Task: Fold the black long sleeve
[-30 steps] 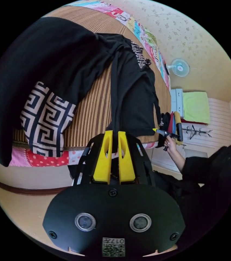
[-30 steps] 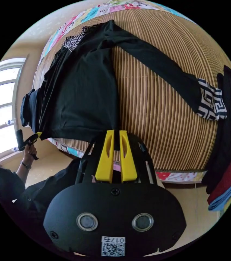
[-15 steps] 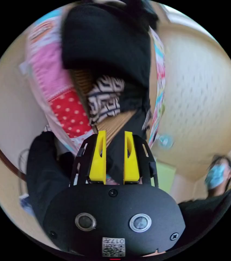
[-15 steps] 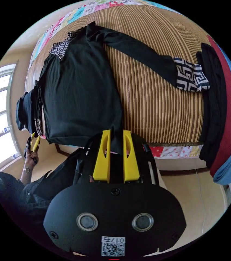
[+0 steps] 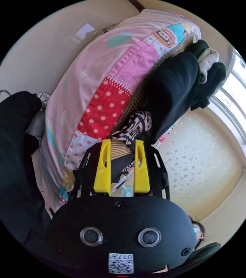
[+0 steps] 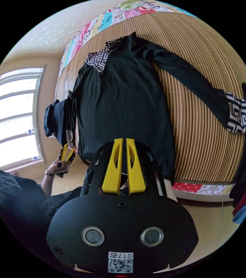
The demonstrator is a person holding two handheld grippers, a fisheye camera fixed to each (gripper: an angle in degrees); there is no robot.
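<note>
The striped mat (image 6: 203,139) carries the black long sleeve (image 6: 123,107), spread flat toward twelve o'clock in the right gripper view. My right gripper (image 6: 123,144) pinches its hem. My left gripper (image 5: 122,144) gapes apart at its patterned cuff (image 5: 134,126).

We find no wording that we can read. Low on the housing of the left gripper (image 5: 122,141), behind its jaws, sits a white sticker (image 5: 120,263) with a square code and a few small characters (a label, so we leave it unread). The right gripper (image 6: 124,139) carries a like sticker in the same place. Ahead of the right gripper, the black long sleeve (image 6: 123,101) bears a key pattern, ornament and not lettering. The quilt (image 5: 99,75) beyond the left gripper shows cartoon patches without legible words.
</note>
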